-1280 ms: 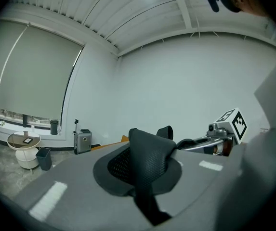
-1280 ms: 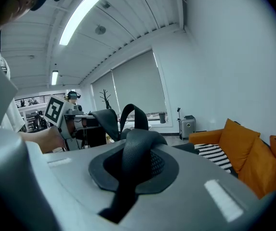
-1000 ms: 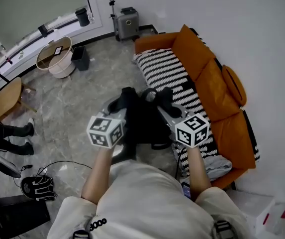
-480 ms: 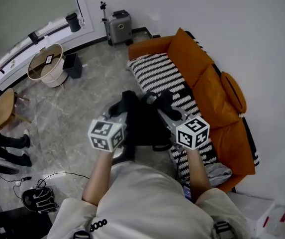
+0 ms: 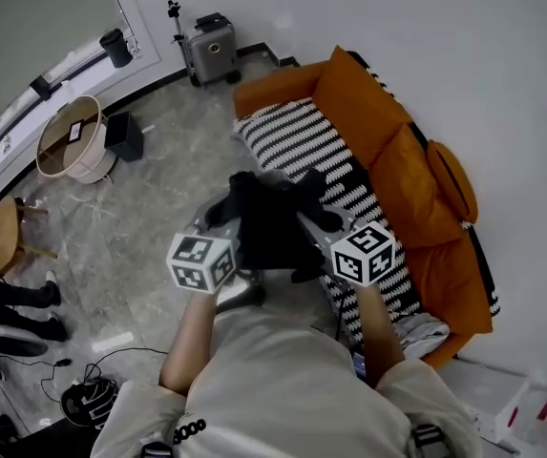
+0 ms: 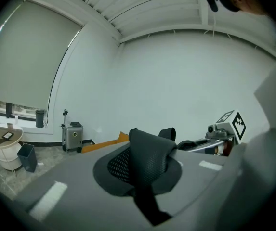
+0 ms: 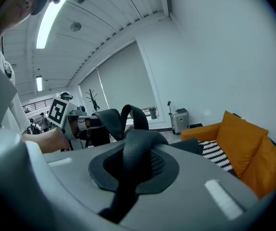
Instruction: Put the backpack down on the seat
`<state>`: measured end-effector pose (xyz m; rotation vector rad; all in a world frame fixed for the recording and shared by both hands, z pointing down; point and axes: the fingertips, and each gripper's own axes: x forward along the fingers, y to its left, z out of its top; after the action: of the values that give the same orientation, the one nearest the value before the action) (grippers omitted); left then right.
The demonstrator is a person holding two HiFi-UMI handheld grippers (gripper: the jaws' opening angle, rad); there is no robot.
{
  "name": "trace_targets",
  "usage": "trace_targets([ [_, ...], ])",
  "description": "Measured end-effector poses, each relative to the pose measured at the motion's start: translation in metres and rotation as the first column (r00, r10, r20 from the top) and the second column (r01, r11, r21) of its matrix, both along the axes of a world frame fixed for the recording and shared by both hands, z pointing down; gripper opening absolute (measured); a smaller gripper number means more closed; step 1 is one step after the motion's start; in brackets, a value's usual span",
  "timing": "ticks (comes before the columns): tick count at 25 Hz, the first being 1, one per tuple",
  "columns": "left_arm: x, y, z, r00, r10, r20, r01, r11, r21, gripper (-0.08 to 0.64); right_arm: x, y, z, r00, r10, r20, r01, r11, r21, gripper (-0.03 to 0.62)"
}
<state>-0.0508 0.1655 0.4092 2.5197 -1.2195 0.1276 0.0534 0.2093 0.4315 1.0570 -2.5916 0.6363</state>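
left claw (image 5: 227, 204) and right claw (image 5: 309, 198) each pinch a strap (image 6: 150, 163); backpack (image 5: 273, 232) hangs beside the sofa seat (image 5: 297, 136), not down yet

Bright, even light, faint shadows. A strip light (image 7: 52, 17) glares at 11 o'clock in the right gripper view; both gripper views warp and darken at the rims.
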Motion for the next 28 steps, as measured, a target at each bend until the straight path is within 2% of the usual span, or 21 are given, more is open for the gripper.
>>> trace_targets([
  [6,-0.004,-0.053,-0.001,1.000,0.016,-0.009,-0.016,1.000,-0.014,0.008,-0.006,-0.049,-0.001,1.000,0.022,-0.020,-0.022,0.999,-0.026,0.017],
  [11,-0.011,-0.089,-0.002,0.999,0.031,-0.012,-0.031,0.999,-0.020,0.008,-0.012,-0.084,-0.002,0.998,0.055,0.002,-0.055,0.998,-0.039,0.015],
  [28,-0.040,-0.193,0.010,0.998,0.056,-0.032,-0.057,0.998,-0.037,0.008,-0.044,-0.184,0.009,0.995,0.102,-0.016,-0.103,0.991,-0.081,0.015],
])
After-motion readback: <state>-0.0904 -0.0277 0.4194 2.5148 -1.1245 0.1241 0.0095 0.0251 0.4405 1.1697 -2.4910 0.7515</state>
